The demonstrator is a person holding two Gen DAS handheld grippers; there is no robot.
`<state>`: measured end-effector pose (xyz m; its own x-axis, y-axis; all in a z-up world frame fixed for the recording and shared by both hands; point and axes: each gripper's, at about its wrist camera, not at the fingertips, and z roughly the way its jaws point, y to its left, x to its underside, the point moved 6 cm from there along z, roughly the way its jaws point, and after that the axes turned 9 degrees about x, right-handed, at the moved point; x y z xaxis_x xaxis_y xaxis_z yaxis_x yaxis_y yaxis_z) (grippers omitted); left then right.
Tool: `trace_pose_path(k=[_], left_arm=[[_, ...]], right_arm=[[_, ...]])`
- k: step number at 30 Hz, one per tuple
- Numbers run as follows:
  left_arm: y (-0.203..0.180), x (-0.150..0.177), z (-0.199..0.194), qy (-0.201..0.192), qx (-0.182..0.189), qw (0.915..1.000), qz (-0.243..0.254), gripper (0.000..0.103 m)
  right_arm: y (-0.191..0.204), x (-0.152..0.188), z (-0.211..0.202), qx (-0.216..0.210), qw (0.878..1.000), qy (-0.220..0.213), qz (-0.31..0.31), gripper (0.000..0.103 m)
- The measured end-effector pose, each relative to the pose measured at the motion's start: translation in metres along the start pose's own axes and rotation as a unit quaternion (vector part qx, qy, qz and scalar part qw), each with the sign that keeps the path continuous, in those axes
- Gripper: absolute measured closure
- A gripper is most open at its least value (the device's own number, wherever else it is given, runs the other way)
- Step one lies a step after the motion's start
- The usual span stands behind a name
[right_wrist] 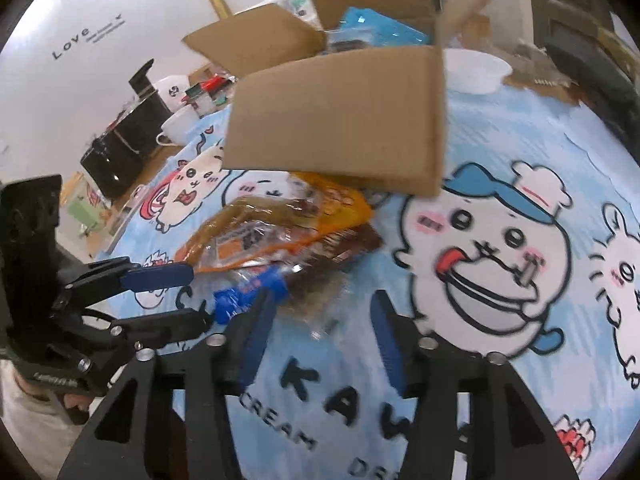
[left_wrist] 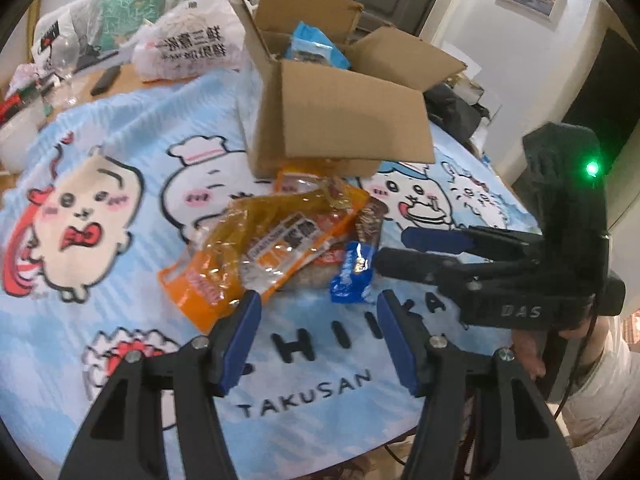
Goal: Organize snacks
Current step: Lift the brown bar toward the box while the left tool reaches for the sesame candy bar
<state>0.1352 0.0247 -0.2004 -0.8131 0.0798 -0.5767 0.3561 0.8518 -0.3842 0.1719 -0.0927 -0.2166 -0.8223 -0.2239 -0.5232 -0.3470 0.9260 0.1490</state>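
An open cardboard box (left_wrist: 340, 128) stands on the blue cartoon tablecloth (left_wrist: 120, 128) with a light blue snack pack (left_wrist: 316, 46) inside. In front of it lies a pile of snacks: an orange bag (left_wrist: 240, 248), a brown pack (left_wrist: 370, 220) and a small blue wrapper (left_wrist: 352, 276). My left gripper (left_wrist: 318, 312) is open and empty just before the pile. My right gripper (right_wrist: 322, 312) is open and empty, near the blue wrapper (right_wrist: 248, 294); it shows from the side in the left wrist view (left_wrist: 390, 248). The box (right_wrist: 340, 116) and orange bag (right_wrist: 280, 224) also show in the right wrist view.
White plastic bags (left_wrist: 188, 44) and clutter lie behind the box at the left. A white bowl (right_wrist: 474, 70) sits right of the box. White cups (right_wrist: 180, 124) and black appliances (right_wrist: 124, 148) stand at the far left. The table edge runs close below my grippers.
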Motion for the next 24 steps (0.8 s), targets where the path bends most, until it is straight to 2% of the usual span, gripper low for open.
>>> trace_pose_path(k=[1,4,6,9,11,13,15,17,19,24], left_arm=[[0.002,-0.001,-0.004,-0.001,-0.007,1.0000,0.001,0.046],[0.011,-0.004,-0.014,-0.005,-0.024,0.9997,-0.001,0.046],[0.017,-0.005,-0.017,-0.005,-0.031,0.9995,-0.005,0.046],[0.021,-0.005,-0.019,-0.005,-0.032,0.9993,-0.016,0.046],[0.017,-0.003,-0.018,-0.002,-0.027,0.9995,-0.018,0.046],[0.010,0.001,-0.016,0.006,-0.025,0.9996,-0.014,0.046],[0.003,0.004,-0.013,0.012,-0.020,0.9996,-0.014,0.046],[-0.004,0.007,-0.004,0.021,-0.003,0.9994,-0.027,0.051],[-0.008,0.009,0.007,0.030,0.005,0.9988,-0.038,0.051],[-0.018,0.011,0.032,0.048,0.011,0.9976,-0.049,0.051]], right_arm=[[0.004,-0.001,0.005,0.001,1.000,0.004,0.006,0.047],[0.014,-0.005,0.017,-0.010,1.000,0.009,0.018,0.044],[0.018,-0.011,0.022,0.019,1.000,0.001,0.015,0.041],[0.019,-0.015,0.029,0.039,0.999,-0.003,0.022,0.041],[0.019,-0.014,0.033,0.046,0.999,-0.004,0.016,0.050],[0.016,-0.011,0.031,0.058,0.998,-0.010,-0.002,0.068],[0.006,-0.009,0.027,0.047,0.999,-0.010,-0.004,0.076],[-0.003,-0.006,0.022,0.025,1.000,-0.007,0.006,0.080],[-0.016,-0.003,0.016,0.024,1.000,-0.009,0.011,0.090],[-0.048,0.009,0.004,0.034,0.999,-0.012,0.015,0.092]])
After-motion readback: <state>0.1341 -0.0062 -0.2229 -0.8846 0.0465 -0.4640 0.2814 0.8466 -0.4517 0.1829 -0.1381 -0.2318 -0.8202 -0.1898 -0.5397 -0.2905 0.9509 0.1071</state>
